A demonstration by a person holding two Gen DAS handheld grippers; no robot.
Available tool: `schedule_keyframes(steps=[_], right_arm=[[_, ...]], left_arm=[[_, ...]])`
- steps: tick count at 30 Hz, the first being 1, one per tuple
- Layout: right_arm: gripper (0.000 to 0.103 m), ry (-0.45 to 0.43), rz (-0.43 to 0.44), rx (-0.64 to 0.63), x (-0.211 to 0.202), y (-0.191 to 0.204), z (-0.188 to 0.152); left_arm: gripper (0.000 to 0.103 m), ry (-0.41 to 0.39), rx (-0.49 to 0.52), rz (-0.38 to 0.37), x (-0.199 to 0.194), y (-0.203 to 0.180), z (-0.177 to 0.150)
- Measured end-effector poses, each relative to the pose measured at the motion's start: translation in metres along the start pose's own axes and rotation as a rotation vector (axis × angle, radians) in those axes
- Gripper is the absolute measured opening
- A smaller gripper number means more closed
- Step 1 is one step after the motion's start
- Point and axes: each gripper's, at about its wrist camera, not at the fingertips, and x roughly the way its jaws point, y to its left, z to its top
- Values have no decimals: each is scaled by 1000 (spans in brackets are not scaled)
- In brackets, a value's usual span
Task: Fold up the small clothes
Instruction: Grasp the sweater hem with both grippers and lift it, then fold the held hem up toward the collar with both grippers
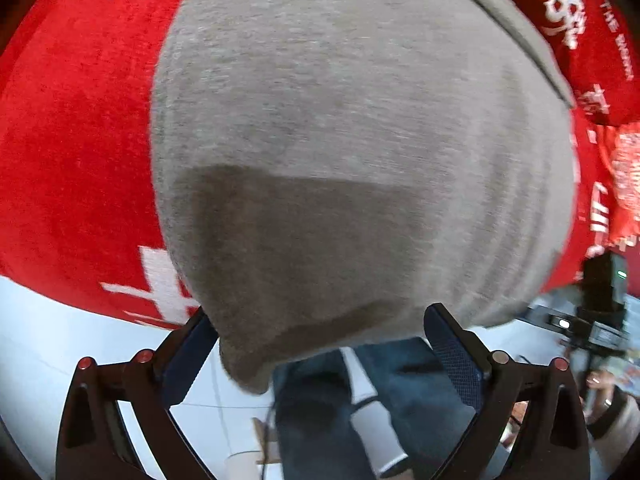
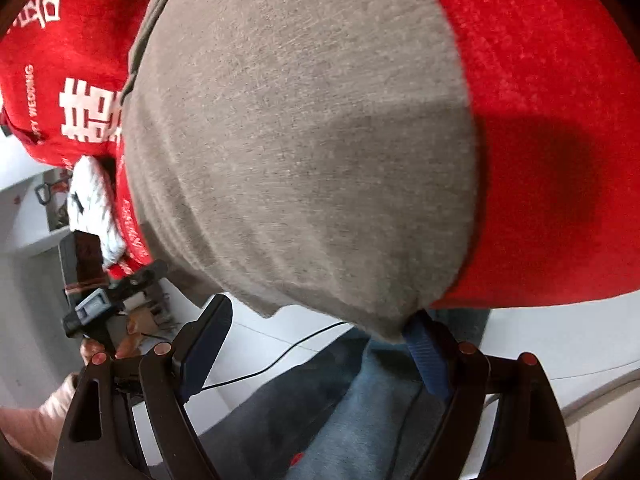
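A grey knit garment (image 1: 340,128) lies on a red cloth with white lettering (image 1: 72,140) and hangs over its near edge. My left gripper (image 1: 320,320) is open, its fingers (image 1: 452,344) spread either side of the garment's hanging bottom hem; a corner droops between them. In the right wrist view the same garment (image 2: 300,140) fills the middle. My right gripper (image 2: 320,320) is open too, its right finger (image 2: 424,344) touching the hem's lower corner, its left finger (image 2: 204,344) apart from the cloth.
The red cloth (image 2: 540,140) covers the table surface. Below its edge are the person's blue jeans (image 1: 400,400), a white floor (image 2: 540,352) and a black cable (image 2: 280,360). The other hand-held gripper (image 2: 104,304) shows at the left of the right wrist view.
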Motion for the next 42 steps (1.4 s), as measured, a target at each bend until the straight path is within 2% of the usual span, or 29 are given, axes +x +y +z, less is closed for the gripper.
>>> schedule_keyframes(steps=[1,2,3,4,5,7,15,18,24,29,33,36,42], right_arm=[[75,-6,16,19,0,-1,-1],[63,-9,16,41,-1,-4,-2],[25,-7,9,78,-2,-9,-3],[11,-6,16,114,-4,-15,-2],[11,-13,32,137,-5,-18,-3],[10,-29,34,113,-8,-12,-6],[10,-84,235,53,-46,31,-5],[10,-128,317,10,-73,55,10],[10,-210,450,-43,-111,101,55],[10,-282,514,-52,-147,123,102],[10,-328,514,-31,-170,130,158],[10,-341,515,-8,-166,130,202],[10,-319,485,127,-141,102,273]], left_arm=[[80,5,8,-3,0,-2,1],[72,14,17,4,0,-3,1],[52,16,20,7,1,-4,2],[26,25,25,12,2,-4,2],[17,36,27,18,2,-1,3],[13,39,24,-8,2,3,0],[13,-21,40,-150,-42,10,1],[13,-73,32,-210,-69,8,14],[13,-207,24,-303,-130,1,63],[13,-305,-3,-364,-169,0,121],[13,-372,6,-326,-184,-5,176],[13,-411,3,-289,-181,-14,225],[13,-413,-65,-159,-138,-17,295]])
